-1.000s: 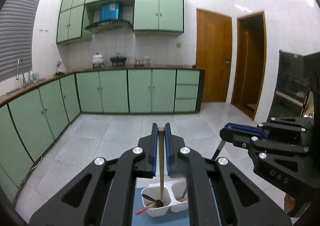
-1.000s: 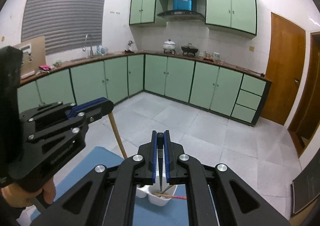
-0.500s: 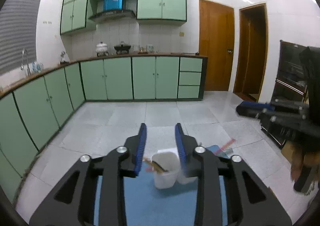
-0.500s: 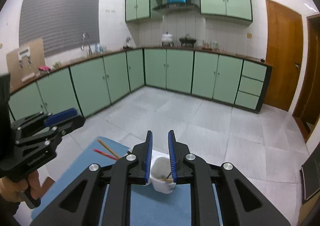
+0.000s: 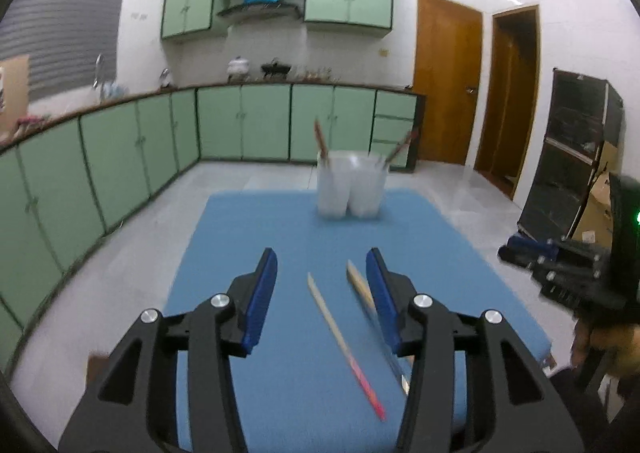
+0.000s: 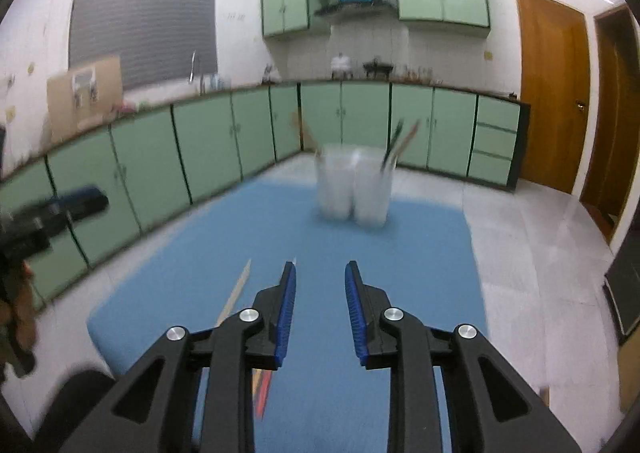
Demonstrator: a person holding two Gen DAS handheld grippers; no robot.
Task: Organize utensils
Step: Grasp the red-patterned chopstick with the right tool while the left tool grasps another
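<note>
Both claws empty, jaws opening: left (image 5: 322,295) straddles the chopsticks (image 5: 344,341) lying loose on the mat (image 5: 256,221), right (image 6: 320,307) just beside them. Holder (image 5: 352,187) stands far end.

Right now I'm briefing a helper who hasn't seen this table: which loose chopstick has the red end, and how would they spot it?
Find the blue mat with the white twin-cup holder at its far end. Two chopsticks lie loose near the front edge. The left one is it: pale at its far tip, red-pink at its near end, lying clear of its neighbour.
</note>
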